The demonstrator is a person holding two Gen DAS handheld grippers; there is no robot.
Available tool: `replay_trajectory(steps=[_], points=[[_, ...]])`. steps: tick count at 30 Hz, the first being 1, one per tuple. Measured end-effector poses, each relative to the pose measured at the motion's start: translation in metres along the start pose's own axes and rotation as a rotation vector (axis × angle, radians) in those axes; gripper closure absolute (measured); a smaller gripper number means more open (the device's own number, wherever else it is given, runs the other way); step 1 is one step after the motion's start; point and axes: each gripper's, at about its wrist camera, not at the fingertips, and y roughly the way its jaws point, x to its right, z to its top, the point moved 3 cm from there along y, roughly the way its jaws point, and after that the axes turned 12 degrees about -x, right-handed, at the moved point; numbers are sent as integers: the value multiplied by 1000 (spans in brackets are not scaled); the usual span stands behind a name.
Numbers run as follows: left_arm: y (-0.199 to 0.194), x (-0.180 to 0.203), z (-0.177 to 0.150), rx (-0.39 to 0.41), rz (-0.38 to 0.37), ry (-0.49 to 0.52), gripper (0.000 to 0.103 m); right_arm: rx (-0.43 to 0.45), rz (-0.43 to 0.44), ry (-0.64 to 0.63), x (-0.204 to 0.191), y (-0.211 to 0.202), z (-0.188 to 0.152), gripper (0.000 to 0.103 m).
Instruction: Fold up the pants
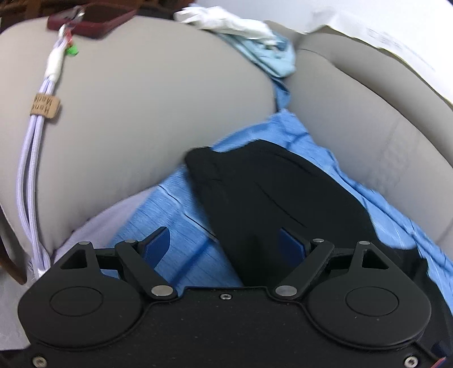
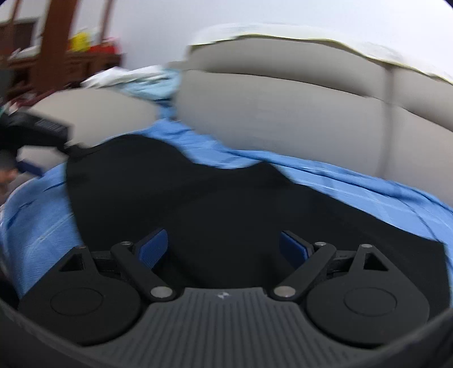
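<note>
Black pants (image 1: 271,195) lie on a blue cloth (image 1: 175,215) spread over a grey sofa seat. In the left wrist view one end of the pants runs between the jaws of my left gripper (image 1: 225,243), which stands open just above the fabric. In the right wrist view the pants (image 2: 215,198) spread wide across the blue cloth (image 2: 36,215). My right gripper (image 2: 223,246) is open over the dark fabric, holding nothing. The view is blurred by motion.
Grey sofa cushions (image 1: 147,102) rise behind the cloth. A lilac cord (image 1: 31,158) with a cardboard tag and a dark red phone case (image 1: 93,19) lie on the left cushion. Crumpled white and light blue cloths (image 1: 254,36) sit in the gap. Wooden furniture (image 2: 56,48) stands far left.
</note>
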Motion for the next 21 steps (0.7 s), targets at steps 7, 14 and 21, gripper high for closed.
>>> replay_trajectory(steps=[7,14,21], points=[[32,-6,14,-11,-62,-27,20,-72,21,-75,-42,26,1,63],[55,-15,33,-22,-105,-68,18,-47,4,-133,-60,29,2,60],[73,-9,43,-11,-99,-30,5,-19,31,-103,-64,15,-4,29]])
